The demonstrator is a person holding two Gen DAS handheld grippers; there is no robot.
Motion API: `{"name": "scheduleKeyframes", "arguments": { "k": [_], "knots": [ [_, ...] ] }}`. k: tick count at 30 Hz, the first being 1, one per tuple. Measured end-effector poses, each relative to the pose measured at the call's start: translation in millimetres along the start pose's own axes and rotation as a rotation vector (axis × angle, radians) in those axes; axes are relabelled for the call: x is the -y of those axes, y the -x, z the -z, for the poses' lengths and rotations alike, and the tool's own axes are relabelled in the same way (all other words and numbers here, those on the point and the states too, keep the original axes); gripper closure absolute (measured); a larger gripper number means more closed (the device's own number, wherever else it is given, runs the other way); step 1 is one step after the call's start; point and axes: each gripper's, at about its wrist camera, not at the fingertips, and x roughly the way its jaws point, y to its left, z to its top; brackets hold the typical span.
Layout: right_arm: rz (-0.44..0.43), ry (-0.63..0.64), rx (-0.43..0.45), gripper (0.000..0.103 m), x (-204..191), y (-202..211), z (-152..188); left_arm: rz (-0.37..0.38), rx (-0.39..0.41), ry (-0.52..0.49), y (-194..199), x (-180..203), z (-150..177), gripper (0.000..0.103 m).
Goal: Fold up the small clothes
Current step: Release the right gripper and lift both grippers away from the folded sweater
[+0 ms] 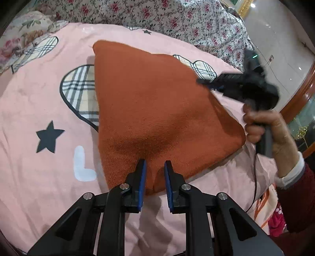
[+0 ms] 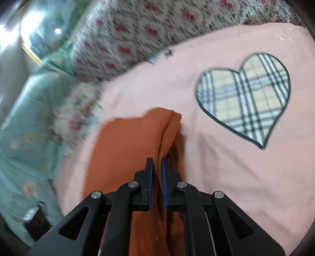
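An orange knitted garment [image 1: 157, 102] lies folded on a pink blanket [image 1: 49, 98]. In the left wrist view my left gripper [image 1: 156, 163] sits at the garment's near corner, its blue pads narrowly apart with a ridge of orange knit pinched between them. My right gripper [image 1: 203, 81], blurred and held by a hand [image 1: 261, 126], meets the garment's right edge. In the right wrist view the right gripper [image 2: 157, 160] is shut on a raised fold of the orange garment [image 2: 126, 141], which drapes down under the fingers.
The pink blanket [image 2: 236, 177] carries plaid heart patches [image 2: 244, 98], a dark star [image 1: 48, 137] and a white letter. A floral quilt [image 1: 177, 17] is heaped along the far side. Pale green floral bedding [image 2: 25, 137] lies left. A black cable [image 1: 255, 187] hangs below the hand.
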Motion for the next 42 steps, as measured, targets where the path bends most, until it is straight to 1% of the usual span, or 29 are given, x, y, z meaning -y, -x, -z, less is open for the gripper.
{"name": "scheduleKeyframes", "arguments": {
  "k": [2,3,5,7,9,11,12,14,15,17,18,19,20,22,26,28,30,31,32,33,34,36,37,39,42],
  "knots": [
    [0.011,-0.03,-0.025,0.093,11,-13,6,0.0,0.001,-0.003,0,0,0,0.085],
    [-0.003,-0.053,-0.015,0.093,15,-13,7,-0.002,0.0,-0.003,1,0,1,0.085],
    [-0.015,-0.07,-0.003,0.091,15,-7,5,-0.002,-0.001,0.005,1,-1,2,0.085],
    [-0.005,-0.07,0.015,0.089,10,5,5,0.007,-0.002,0.017,1,-2,1,0.085],
    [0.015,-0.048,0.051,0.089,-1,25,8,0.011,0.0,0.019,2,-2,3,0.083],
    [-0.021,-0.013,0.073,0.089,-17,43,17,0.013,0.001,0.023,1,-2,5,0.083],
    [-0.048,0.018,0.069,0.089,-27,50,24,0.013,0.001,0.023,1,-1,6,0.082],
    [-0.067,0.079,0.048,0.089,-43,54,38,0.013,0.001,0.02,1,1,7,0.08],
    [-0.058,0.105,0.019,0.089,-47,51,47,0.013,0.0,0.018,2,2,8,0.079],
    [0.024,0.128,-0.026,0.089,-44,39,62,0.009,0.0,0.012,2,2,9,0.079],
    [0.078,0.129,-0.046,0.092,-35,31,68,0.01,-0.002,0.012,2,2,9,0.079],
    [0.08,0.117,-0.045,0.096,-27,28,71,0.013,-0.004,0.017,2,2,10,0.079],
    [0.044,0.077,-0.027,0.097,-15,28,73,0.013,-0.004,0.02,2,2,11,0.079],
    [0.033,0.04,-0.02,0.103,-8,32,73,0.01,-0.003,0.024,3,1,12,0.079],
    [0.053,0.066,-0.012,0.101,-18,44,76,-0.002,-0.002,0.017,5,3,12,0.077],
    [0.048,0.079,-0.005,0.098,-27,54,84,-0.002,-0.001,0.01,7,4,12,0.071],
    [0.029,0.133,-0.011,0.098,-40,60,97,-0.007,-0.001,0.002,8,5,15,0.069],
    [0.043,0.157,-0.021,0.098,-43,58,103,-0.011,-0.001,-0.003,8,5,17,0.069],
    [0.084,0.181,-0.044,0.098,-44,54,112,-0.017,-0.002,-0.006,8,5,18,0.069],
    [0.112,0.183,-0.062,0.098,-41,50,118,-0.019,-0.003,-0.006,8,4,19,0.069],
    [0.112,0.163,-0.069,0.1,-34,47,123,-0.02,-0.006,-0.002,8,5,19,0.069],
    [0.069,0.093,-0.054,0.1,-22,52,127,-0.024,-0.008,-0.001,11,4,20,0.068],
    [0.063,0.08,-0.05,0.1,-21,56,127,-0.026,-0.005,-0.003,14,5,21,0.067],
    [0.068,0.091,-0.035,0.098,-25,65,126,-0.038,-0.002,-0.007,19,4,23,0.064],
    [0.079,0.094,-0.019,0.098,-27,78,131,-0.068,-0.001,-0.008,27,4,29,0.06]
  ]
}}
